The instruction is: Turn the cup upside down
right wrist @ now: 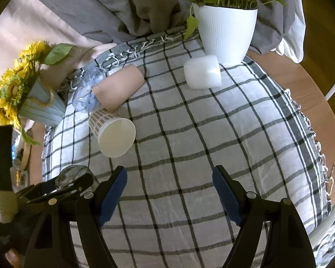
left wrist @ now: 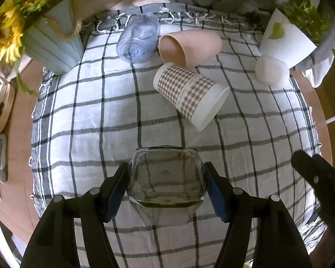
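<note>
My left gripper is shut on a clear glass cup, its blue pads against both sides, above the checked cloth. The same glass shows at the lower left of the right wrist view, partly hidden by the left gripper. My right gripper is open and empty over the cloth. A houndstooth paper cup, a pink cup and a clear bluish plastic cup lie on their sides. A white cup stands upside down.
A checked cloth covers the round wooden table. A pale blue vase of sunflowers stands at the left. A white plant pot stands at the back right. Grey fabric lies behind.
</note>
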